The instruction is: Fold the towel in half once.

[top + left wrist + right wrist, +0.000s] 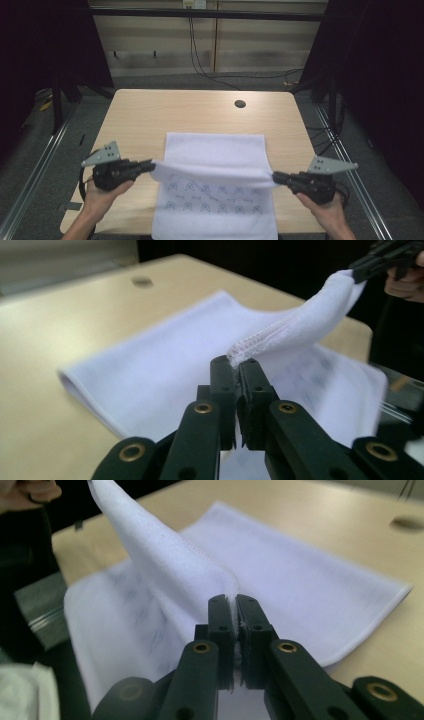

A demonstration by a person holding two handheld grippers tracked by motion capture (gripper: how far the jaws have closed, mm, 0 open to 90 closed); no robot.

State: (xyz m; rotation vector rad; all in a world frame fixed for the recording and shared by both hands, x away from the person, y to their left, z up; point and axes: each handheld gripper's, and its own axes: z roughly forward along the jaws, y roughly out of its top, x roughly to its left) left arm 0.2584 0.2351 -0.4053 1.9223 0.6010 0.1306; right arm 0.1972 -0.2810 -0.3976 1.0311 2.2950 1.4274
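Your light wooden surface [150, 115] sits in a dark bay, with grey floor and metal rails to either side and a pale panelled wall behind it.

Nearest to you, the white towel [215, 150] runs off the near edge of the surface. This near part is one layer, face up, showing rows of small dark printed motifs. Your hands come in at the bottom corners of the high view, each wrapped around a black tool with a grey three-cornered plate on top.

Your left claw [150, 164] is clamped tight on one corner of the towel. In the left gripper view [236, 371] the stitched hem is pinched between the two pads with no gap to speak of. Your right claw [275, 176] is closed just as tightly on the opposite corner, and the right gripper view [234, 609] shows the white cloth squeezed between its jaws. Both claws point inward toward each other, level with the surface and lifted a little above it.

Between them the held edge hangs as a taut, slightly sagging band across the towel's width, raised off the printed layer below.

Beyond that band the towel lies flat and plain white, its far edge straight across the middle of the surface. Further on is a round cable hole [240, 104] near the far edge, well apart from the cloth. Black cables [200, 60] hang down the wall behind.
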